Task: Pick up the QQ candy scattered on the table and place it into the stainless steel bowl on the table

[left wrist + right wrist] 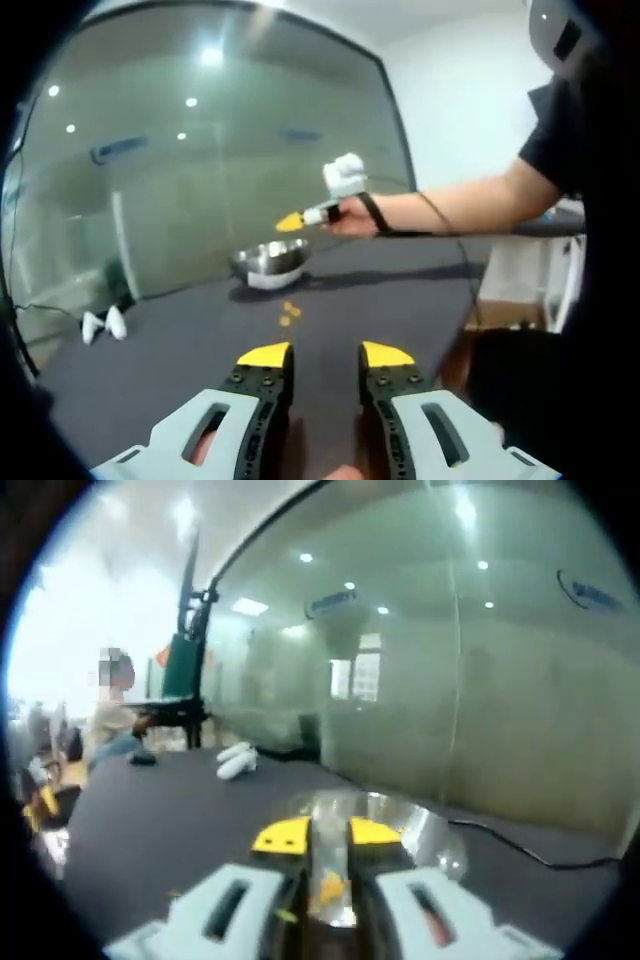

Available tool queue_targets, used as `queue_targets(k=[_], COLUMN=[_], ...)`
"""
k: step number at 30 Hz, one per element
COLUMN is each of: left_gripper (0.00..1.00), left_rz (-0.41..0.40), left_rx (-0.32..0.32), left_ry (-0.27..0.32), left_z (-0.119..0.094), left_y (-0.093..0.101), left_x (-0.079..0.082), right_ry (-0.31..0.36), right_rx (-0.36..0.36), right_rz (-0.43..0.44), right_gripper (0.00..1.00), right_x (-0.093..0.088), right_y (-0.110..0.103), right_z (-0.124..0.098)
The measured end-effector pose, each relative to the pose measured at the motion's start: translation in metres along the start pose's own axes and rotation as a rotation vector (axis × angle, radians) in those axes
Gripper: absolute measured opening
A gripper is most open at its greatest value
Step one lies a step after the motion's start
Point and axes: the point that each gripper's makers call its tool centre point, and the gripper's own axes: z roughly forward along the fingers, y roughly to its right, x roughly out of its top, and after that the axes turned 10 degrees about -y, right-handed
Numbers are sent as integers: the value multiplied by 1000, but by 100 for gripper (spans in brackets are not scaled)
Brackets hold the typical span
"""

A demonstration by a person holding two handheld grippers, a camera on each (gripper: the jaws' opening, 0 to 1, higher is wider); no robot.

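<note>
I can read no text here; the blue mark high on the far frosted glass wall (540, 680) is too blurred for me to decipher.

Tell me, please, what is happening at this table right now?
A person is collecting small orange candies from a dark table into a stainless steel bowl. The right gripper is held over the bowl, jaws slightly apart, and a candy in the bowl shows in the gap between them. The left gripper hangs open above the table, holding nothing. A few scattered candies lie in front of the bowl.
</note>
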Motion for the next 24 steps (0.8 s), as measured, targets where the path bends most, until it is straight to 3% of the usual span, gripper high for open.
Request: queue_targets(k=[7,9,12,18,24], left_gripper=[28,28,28,28,28], left_rz=[-3,-9,-3,-4,-4], left_rx=[-16,-26,-30,-46,-47], left_ry=[4,11,10,5,2], left_z=[1,3,6,11,11], left_y=[1,2,4,9,9], left_x=[-1,0,0,-3,-3], right_ry=[-68,-113,-154,-174,-195], right_rx=[131,212,204,245,250], right_rz=[14,26,-33,-18,-21], right_gripper=[13,13,15,17,17], right_x=[-62,-85,-103,-113,-120], right_y=[-36,-55,-64,-77,-82], right_z=[-35,-46,-57,-72,-71])
